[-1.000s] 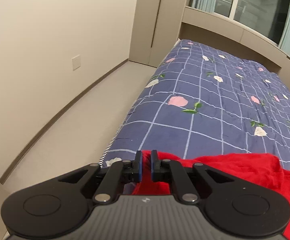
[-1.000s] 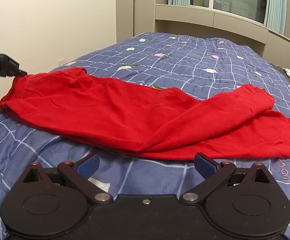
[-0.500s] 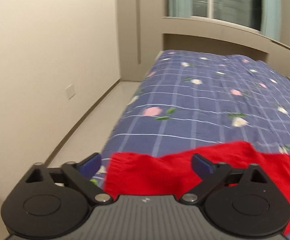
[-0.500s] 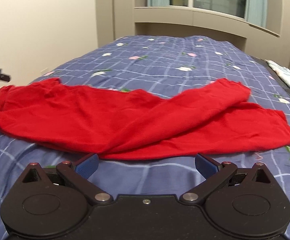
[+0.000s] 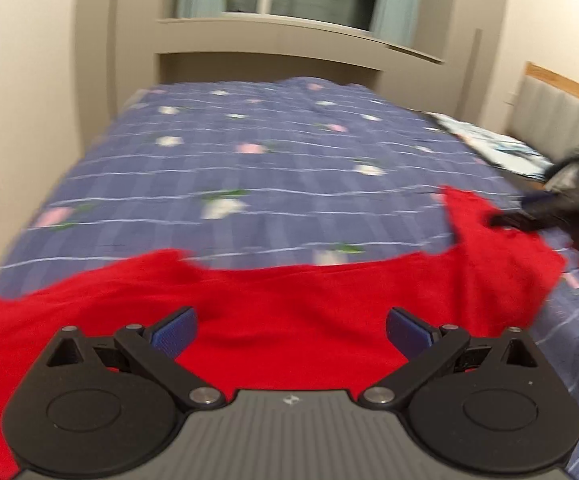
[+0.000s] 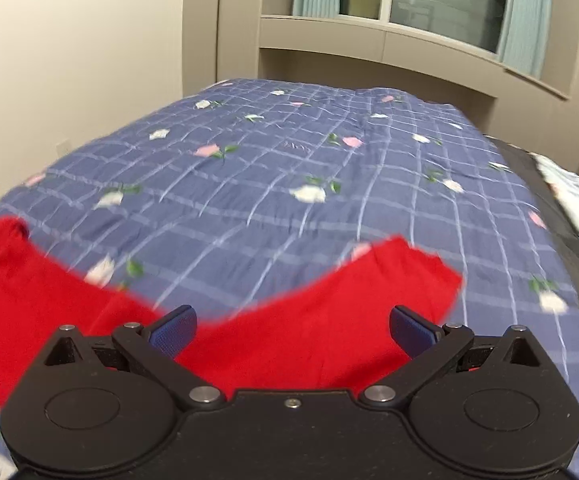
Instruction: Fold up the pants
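The red pants (image 5: 297,312) lie spread across the near end of the bed (image 5: 249,168). The left gripper (image 5: 291,330) and right gripper (image 6: 292,330) hover above them, jaws wide apart, holding nothing.

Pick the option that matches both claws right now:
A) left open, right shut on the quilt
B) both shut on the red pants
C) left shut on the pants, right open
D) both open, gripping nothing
D: in each wrist view the blue fingers stand wide apart, so the left claw and right claw grip nothing, with the red pants lying on the blue floral quilt.
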Tool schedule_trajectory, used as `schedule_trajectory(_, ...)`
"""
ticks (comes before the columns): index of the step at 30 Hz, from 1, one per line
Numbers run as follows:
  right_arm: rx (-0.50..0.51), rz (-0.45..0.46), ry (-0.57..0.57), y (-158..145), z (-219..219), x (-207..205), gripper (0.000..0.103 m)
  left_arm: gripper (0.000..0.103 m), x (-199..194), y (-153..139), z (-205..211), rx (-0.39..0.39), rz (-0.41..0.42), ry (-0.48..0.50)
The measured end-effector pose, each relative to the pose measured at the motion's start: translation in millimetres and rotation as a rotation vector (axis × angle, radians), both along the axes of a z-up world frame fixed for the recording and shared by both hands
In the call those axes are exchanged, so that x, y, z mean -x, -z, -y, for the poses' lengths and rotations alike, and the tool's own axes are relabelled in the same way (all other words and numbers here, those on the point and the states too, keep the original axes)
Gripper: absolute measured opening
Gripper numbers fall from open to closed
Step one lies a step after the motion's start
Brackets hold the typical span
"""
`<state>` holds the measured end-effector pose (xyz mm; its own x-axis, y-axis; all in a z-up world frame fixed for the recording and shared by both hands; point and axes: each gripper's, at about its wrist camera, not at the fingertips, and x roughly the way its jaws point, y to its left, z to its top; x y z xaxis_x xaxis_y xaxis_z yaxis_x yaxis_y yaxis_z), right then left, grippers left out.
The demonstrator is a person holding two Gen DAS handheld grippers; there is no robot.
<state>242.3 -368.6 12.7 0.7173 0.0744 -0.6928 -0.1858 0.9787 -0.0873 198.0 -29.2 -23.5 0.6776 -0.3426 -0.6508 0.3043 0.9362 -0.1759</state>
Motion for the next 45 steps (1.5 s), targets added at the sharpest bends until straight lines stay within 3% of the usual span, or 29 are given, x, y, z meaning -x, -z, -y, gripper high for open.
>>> schedule_trajectory(5, 0.044, -0.070, 0.076, 11, 13, -73, 0.099, 0.102, -21, 13, 58, 0.078, -0.044, 0.105)
schedule_trajectory(7, 0.050, -0.112, 0.130, 21, 18, -97, 0.090, 0.102, -28, 19, 75, 0.101, -0.070, 0.135)
schedule_trajectory(9, 0.041, -0.133, 0.158, 31, 21, -112, 0.083, 0.094, -31, 25, 85, 0.117, -0.093, 0.163)
schedule_trajectory(11, 0.045, -0.159, 0.183, 41, 22, -124, 0.073, 0.076, -34, 29, 96, 0.122, -0.128, 0.198)
schedule_trajectory(12, 0.058, -0.167, 0.192, 45, 22, -128, 0.060, 0.070, -34, 31, 100, 0.124, -0.144, 0.211)
schedule_trajectory(13, 0.080, -0.175, 0.202, 50, 21, -130, 0.043, 0.055, -34, 33, 104, 0.125, -0.163, 0.225)
schedule_trajectory(14, 0.098, -0.185, 0.210, 54, 21, -131, 0.037, 0.044, -35, 35, 107, 0.127, -0.177, 0.237)
schedule_trajectory(16, 0.092, -0.186, 0.214, 57, 23, -130, 0.027, 0.032, -35, 37, 110, 0.130, -0.197, 0.260)
schedule_trajectory(17, 0.075, -0.183, 0.215, 56, 25, -129, 0.020, 0.018, -34, 38, 113, 0.128, -0.207, 0.271)
schedule_trajectory(18, 0.057, -0.178, 0.215, 54, 28, -128, 0.009, 0.012, -35, 38, 116, 0.123, -0.218, 0.281)
schedule_trajectory(19, 0.035, -0.170, 0.212, 50, 30, -124, 0.005, 0.007, -35, 39, 119, 0.114, -0.228, 0.293)
schedule_trajectory(20, 0.025, -0.159, 0.213, 46, 32, -121, 0.004, 0.001, -35, 39, 121, 0.107, -0.230, 0.296)
schedule_trajectory(24, -0.034, -0.078, 0.215, 19, 47, -98, 0.003, 0.000, -26, 28, 127, 0.072, -0.187, 0.295)
schedule_trajectory(28, -0.126, 0.054, 0.242, -22, 76, -51, 0.003, 0.000, -13, 7, 134, 0.019, -0.106, 0.297)
schedule_trajectory(32, -0.196, 0.126, 0.296, -40, 111, 1, 0.003, 0.000, 7, -6, 151, -0.072, -0.009, 0.328)
schedule_trajectory(38, -0.273, 0.070, 0.419, -11, 153, 59, 0.003, 0.000, 32, 7, 179, -0.207, 0.048, 0.397)
schedule_trajectory(43, -0.347, 0.003, 0.486, 24, 168, 87, 0.002, 0.000, 43, 21, 190, -0.261, 0.037, 0.410)
schedule_trajectory(44, -0.369, 0.000, 0.496, 28, 171, 91, 0.004, 0.000, 43, 23, 190, -0.264, 0.031, 0.408)
schedule_trajectory(45, -0.386, 0.001, 0.504, 31, 173, 94, 0.012, 0.000, 44, 23, 191, -0.264, 0.029, 0.407)
